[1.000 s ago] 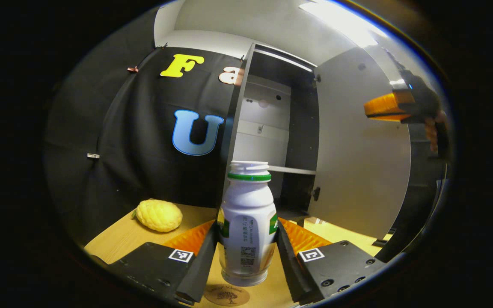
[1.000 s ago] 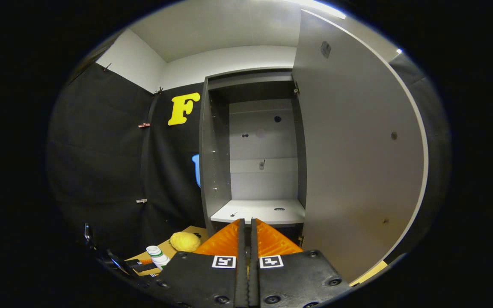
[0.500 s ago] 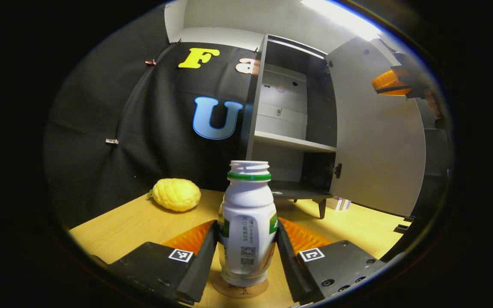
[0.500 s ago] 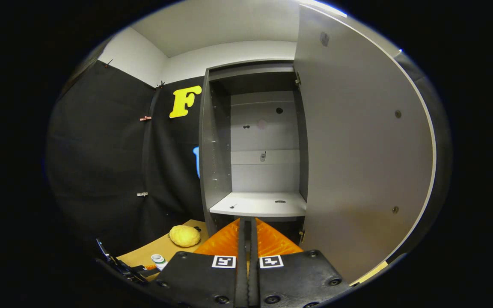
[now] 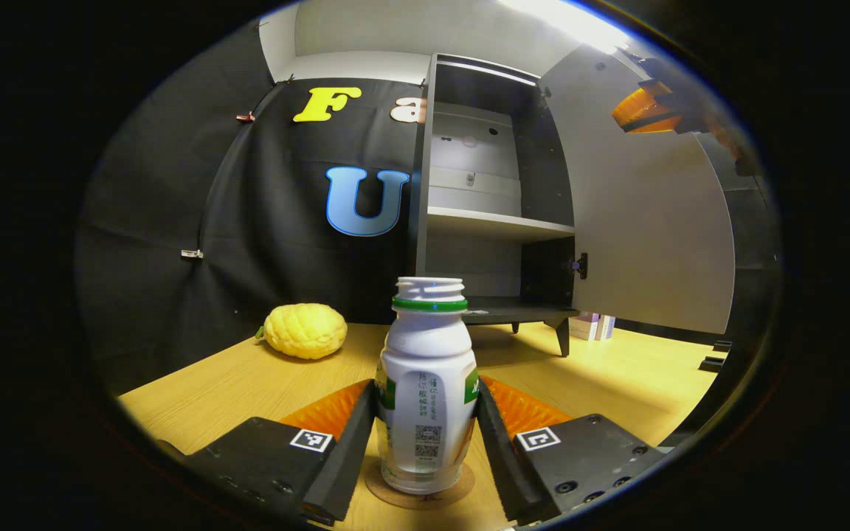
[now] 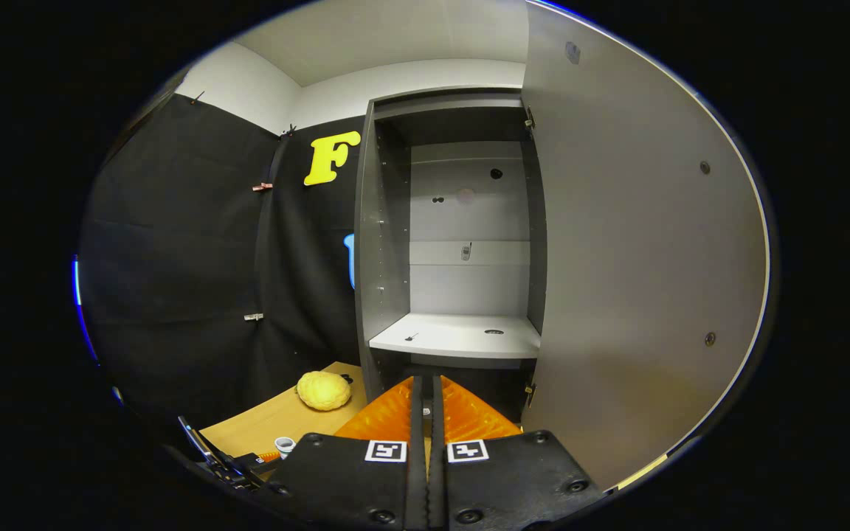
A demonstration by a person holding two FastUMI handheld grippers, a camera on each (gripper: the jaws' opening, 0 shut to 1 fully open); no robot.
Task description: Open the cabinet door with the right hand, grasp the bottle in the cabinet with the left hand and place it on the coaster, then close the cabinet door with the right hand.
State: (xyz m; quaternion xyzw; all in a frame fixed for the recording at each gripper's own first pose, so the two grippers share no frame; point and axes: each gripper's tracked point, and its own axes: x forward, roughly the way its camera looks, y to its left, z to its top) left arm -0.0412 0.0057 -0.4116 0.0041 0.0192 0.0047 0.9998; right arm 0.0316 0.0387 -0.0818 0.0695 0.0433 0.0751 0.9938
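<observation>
In the left gripper view, the left hand-held gripper point(image 5: 426, 435) sits at the bottom centre of the frame with its two fingers pressed against either side of the bottle point(image 5: 426, 398). The bottle stands upright, uncapped, its base resting on the round coaster point(image 5: 419, 493) on the table point(image 5: 233, 383). A yellow fruit point(image 5: 305, 330) lies on the table at left centre, well apart from the bottle, near the black cloth wall.

Behind the bottle, in the upper middle of the frame, stands the cabinet point(image 5: 469, 177), its door point(image 5: 639, 221) swung wide open to the right. A shelf point(image 5: 495, 223) crosses the inside. The right hand-held gripper point(image 5: 643, 110) shows at the upper right, in front of the top of the door.

In the right gripper view, the right hand-held gripper point(image 6: 426, 413) at bottom centre has its fingers closed together with nothing between them. The cabinet point(image 6: 388, 221) fills the middle, the door point(image 6: 639, 258) the right side. The fruit point(image 6: 324, 390) lies at lower left on the table point(image 6: 277, 420), and the bottle's mouth point(image 6: 284, 445) peeks out at the bottom left.
</observation>
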